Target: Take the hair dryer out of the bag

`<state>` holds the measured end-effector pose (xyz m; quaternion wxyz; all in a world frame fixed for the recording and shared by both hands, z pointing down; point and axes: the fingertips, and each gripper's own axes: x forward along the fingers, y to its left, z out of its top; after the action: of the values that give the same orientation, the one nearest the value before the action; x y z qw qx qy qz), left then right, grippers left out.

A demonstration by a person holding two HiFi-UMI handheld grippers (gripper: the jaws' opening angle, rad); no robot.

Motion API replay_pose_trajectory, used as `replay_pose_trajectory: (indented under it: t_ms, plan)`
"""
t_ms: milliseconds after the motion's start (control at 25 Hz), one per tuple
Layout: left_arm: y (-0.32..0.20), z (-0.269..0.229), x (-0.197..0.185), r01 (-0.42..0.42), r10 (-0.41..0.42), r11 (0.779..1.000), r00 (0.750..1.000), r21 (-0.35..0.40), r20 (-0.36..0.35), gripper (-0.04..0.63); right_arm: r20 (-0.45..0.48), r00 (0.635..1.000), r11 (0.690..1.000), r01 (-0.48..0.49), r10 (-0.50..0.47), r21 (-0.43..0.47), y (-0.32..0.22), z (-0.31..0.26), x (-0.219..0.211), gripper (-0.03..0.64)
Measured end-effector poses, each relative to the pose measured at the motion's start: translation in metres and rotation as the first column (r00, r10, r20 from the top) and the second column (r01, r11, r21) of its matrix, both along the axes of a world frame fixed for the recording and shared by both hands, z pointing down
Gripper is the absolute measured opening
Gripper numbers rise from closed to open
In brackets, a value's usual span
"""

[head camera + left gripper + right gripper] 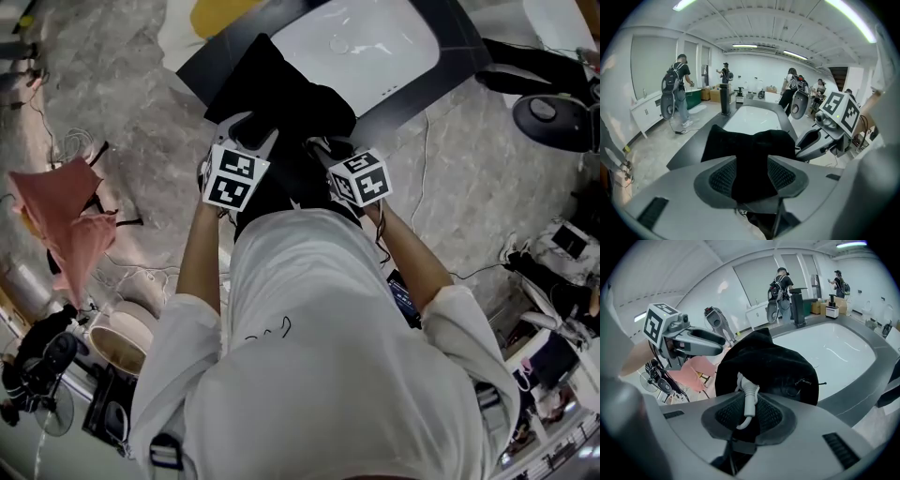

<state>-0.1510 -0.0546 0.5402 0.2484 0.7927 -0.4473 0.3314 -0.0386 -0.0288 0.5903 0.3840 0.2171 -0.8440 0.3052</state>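
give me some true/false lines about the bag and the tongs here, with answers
1. The right tongs grip a white cord. True.
2. The bag is pink. False: it is black.
3. The left tongs stand apart, with bag fabric between them. True.
4. The bag lies on the floor. False: it rests on the dark rim of the tub.
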Motion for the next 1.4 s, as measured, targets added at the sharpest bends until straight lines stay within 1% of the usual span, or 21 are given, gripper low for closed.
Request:
replay_pose_trajectory:
  t_ms: [80,160,200,280,320,360,480,560,720,800,880,960,1120,1400]
  plan:
    - [0.003,0.001,-0.03,0.059,-0.058,0.998,0.998,-0.004,0.032,0.221,-0.005,1.0,1.0,0.012,-0.012,0.005,-0.001,0.0,0.0,0.064]
    - [0.01,0.016,-0.065,0.111,-0.107,0.993,0.989,-0.032,0.101,0.218,-0.01,1.0,1.0,0.023,-0.023,0.013,-0.002,-0.001,-0.001,0.064]
    - [0.014,0.027,-0.081,0.118,-0.108,0.992,0.982,-0.054,0.155,0.218,-0.012,1.0,1.0,0.026,-0.026,0.015,-0.002,-0.001,-0.001,0.064]
    - [0.024,0.051,-0.103,0.101,-0.07,0.99,0.961,-0.103,0.268,0.218,-0.017,0.999,0.999,0.031,-0.031,0.016,-0.001,-0.001,0.0,0.064]
    - [0.027,0.061,-0.109,0.089,-0.048,0.989,0.952,-0.122,0.303,0.218,-0.019,0.999,0.999,0.033,-0.033,0.016,-0.001,0.0,0.0,0.063]
    - [0.028,0.068,-0.111,0.08,-0.034,0.988,0.947,-0.134,0.318,0.218,-0.021,0.999,0.999,0.035,-0.035,0.016,-0.001,0.0,0.001,0.063]
    - [0.022,0.079,-0.108,0.066,-0.02,0.988,0.952,-0.142,0.306,0.216,-0.023,0.999,0.999,0.039,-0.039,0.018,-0.002,0.0,0.0,0.063]
    - [0.018,0.085,-0.104,0.057,-0.01,0.987,0.954,-0.149,0.3,0.201,-0.025,0.999,0.999,0.041,-0.041,0.02,-0.003,-0.002,-0.001,0.063]
    - [0.016,0.097,-0.095,0.032,0.017,0.986,0.955,-0.161,0.296,0.136,-0.027,0.999,0.999,0.037,-0.036,0.022,0.0,-0.003,-0.001,0.064]
    - [0.014,0.101,-0.091,0.031,0.016,0.987,0.958,-0.16,0.285,0.112,-0.028,0.999,0.999,0.034,-0.034,0.022,0.001,-0.003,0.0,0.063]
    - [0.011,0.102,-0.089,0.037,0.008,0.987,0.961,-0.155,0.278,0.071,-0.03,0.999,0.999,0.034,-0.033,0.023,0.001,-0.003,0.0,0.063]
    - [0.007,0.101,-0.09,0.039,0.004,0.989,0.957,-0.143,0.29,0.035,-0.031,0.999,0.999,0.036,-0.035,0.026,-0.001,-0.005,-0.001,0.063]
    - [0.002,0.101,-0.101,0.054,-0.007,0.99,0.94,-0.13,0.342,0.023,-0.016,0.999,0.999,0.038,-0.037,0.011,-0.002,-0.011,-0.004,0.063]
    - [-0.012,0.097,-0.117,0.11,-0.063,0.987,0.933,-0.114,0.354,0.023,-0.012,0.999,0.999,0.047,-0.047,-0.023,0.0,-0.021,0.009,0.063]
